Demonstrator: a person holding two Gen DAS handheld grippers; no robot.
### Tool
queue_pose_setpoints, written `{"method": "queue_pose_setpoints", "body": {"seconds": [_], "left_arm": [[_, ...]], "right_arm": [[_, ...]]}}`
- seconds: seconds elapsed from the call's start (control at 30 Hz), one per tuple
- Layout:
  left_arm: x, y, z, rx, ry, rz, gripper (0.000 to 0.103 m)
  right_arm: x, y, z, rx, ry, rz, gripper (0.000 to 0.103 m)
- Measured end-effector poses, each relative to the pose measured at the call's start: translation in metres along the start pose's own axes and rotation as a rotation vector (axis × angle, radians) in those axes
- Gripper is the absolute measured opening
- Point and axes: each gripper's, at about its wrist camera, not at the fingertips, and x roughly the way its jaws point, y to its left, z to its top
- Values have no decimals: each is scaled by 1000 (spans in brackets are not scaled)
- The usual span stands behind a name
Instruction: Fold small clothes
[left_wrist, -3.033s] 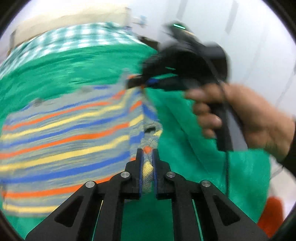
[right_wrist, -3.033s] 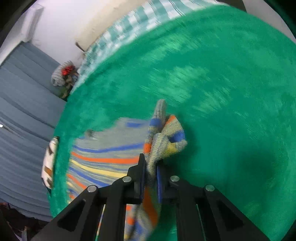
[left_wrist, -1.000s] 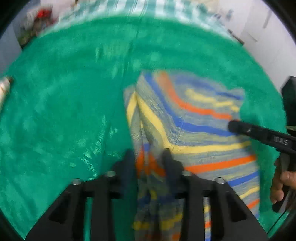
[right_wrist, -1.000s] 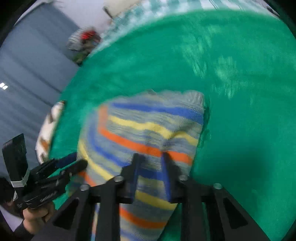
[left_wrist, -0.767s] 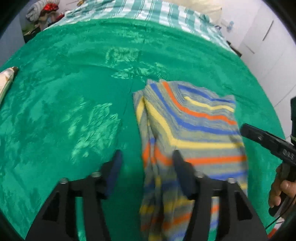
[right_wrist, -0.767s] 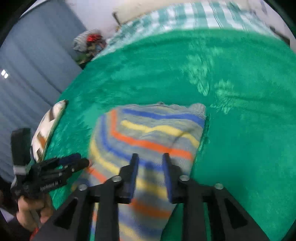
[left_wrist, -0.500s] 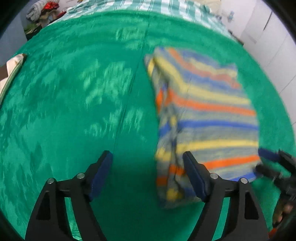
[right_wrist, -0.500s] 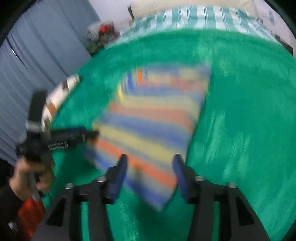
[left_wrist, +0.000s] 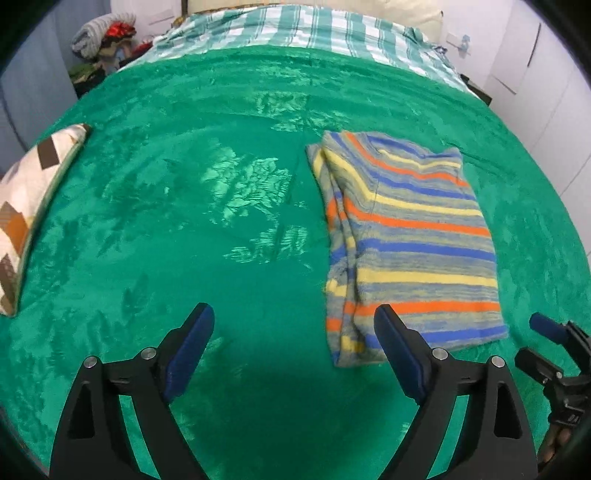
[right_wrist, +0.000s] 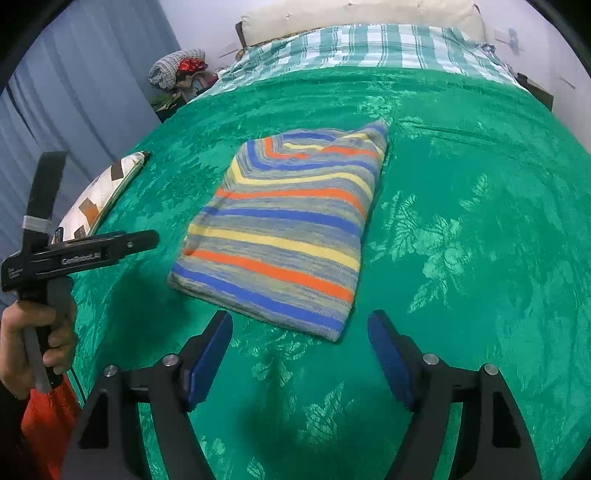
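Observation:
A striped knit garment (left_wrist: 410, 243) in grey, blue, orange and yellow lies folded into a rectangle on the green blanket (left_wrist: 184, 221). In the left wrist view my left gripper (left_wrist: 293, 332) hangs over bare blanket just left of the garment's near corner, its jaws opening wide with nothing between them. In the right wrist view the garment (right_wrist: 291, 229) lies ahead of my right gripper (right_wrist: 299, 339), whose jaws are also opening and hold nothing. The left gripper (right_wrist: 147, 236) shows at that view's left edge in a hand (right_wrist: 33, 343). The right gripper's fingers (left_wrist: 546, 328) show at the left view's lower right.
A patterned cushion (left_wrist: 33, 206) lies at the blanket's left edge. A checked sheet (right_wrist: 369, 48) and a pillow cover the head of the bed. A heap of clothes (right_wrist: 181, 70) sits beyond the bed's far left corner. Something orange-red (right_wrist: 44, 424) hangs below the hand.
Both grippers let go of the striped garment, opened wide and drew back toward the near side of the bed. The garment now lies flat and folded ahead of them.

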Motion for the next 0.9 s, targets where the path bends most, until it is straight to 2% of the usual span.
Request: {"method": "queue_pose_setpoints", "body": {"seconds": [0.33, 0.73, 0.8, 0.83, 0.9], "left_arm": [[0, 0, -2, 36, 0, 52, 90], [9, -4, 0, 64, 13, 63, 90], [12, -3, 3, 66, 17, 42, 90], [12, 0, 6, 55, 12, 4, 90], [15, 14, 17, -19, 7, -156, 94]], "right_arm": [[-3, -12, 0, 59, 10, -38, 81], [-1, -27, 4, 100, 10, -43, 81], [1, -28, 5, 100, 9, -33, 81], [3, -29, 8, 97, 8, -13, 81], [4, -35, 17, 109, -14, 31, 81]]}}
